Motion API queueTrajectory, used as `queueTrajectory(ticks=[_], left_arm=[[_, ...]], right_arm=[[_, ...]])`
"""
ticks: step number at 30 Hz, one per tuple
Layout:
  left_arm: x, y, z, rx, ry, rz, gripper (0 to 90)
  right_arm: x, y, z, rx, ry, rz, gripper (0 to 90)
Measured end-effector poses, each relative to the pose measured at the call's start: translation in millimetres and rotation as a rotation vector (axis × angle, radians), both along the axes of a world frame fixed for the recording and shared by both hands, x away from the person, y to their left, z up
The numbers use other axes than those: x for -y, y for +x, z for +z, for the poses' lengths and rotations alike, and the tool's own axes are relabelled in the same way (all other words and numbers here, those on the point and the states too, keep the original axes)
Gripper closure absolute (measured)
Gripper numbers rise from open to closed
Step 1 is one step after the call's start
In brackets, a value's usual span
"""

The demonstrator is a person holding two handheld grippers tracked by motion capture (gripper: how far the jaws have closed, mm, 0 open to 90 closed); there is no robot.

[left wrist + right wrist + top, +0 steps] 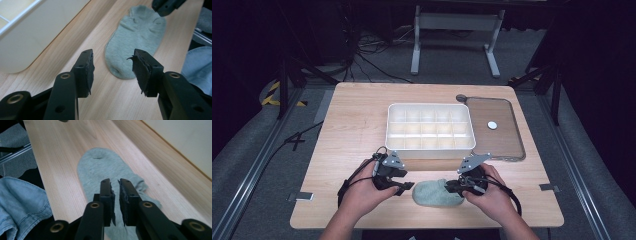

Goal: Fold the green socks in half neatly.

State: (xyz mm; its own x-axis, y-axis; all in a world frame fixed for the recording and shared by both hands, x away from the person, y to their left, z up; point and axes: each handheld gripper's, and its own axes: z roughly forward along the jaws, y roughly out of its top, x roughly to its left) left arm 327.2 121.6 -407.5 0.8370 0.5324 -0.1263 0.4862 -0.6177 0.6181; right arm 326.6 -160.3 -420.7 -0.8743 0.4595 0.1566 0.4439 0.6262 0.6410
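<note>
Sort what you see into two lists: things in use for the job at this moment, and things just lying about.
In use: sock; left hand-held gripper, open beside it; right hand-held gripper, nearly closed over it.

Lying about: divided box; lid beside the box.

Left gripper (112,66) agape, right gripper (114,185) near-closed

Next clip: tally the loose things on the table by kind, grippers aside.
Grey-green ankle sock: 1
White plastic divided box: 1
Clear flat lid with a white knob: 1
Total: 3
</note>
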Motion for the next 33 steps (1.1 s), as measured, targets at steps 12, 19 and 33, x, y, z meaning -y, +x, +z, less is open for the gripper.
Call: queueTrajectory(ticks=[12,19,33], left_arm=[[19.3,0.9,-22.2,-0.059,0.05,0.023,51.8],[19.9,2.5,-25.6,-0.061,0.061,0.024,50.3],[24.2,5.0,-40.1,-0.139,0.057,0.049,52.5]], right_arm=[[-29.1,-12.9,-18.6,-0.036,-0.068,0.093,86.8],[-38.0,-15.2,-33.8,-0.03,-0.156,0.102,89.4],[-36.8,-16.4,-34.8,-0.024,-0.148,0.093,89.7]])
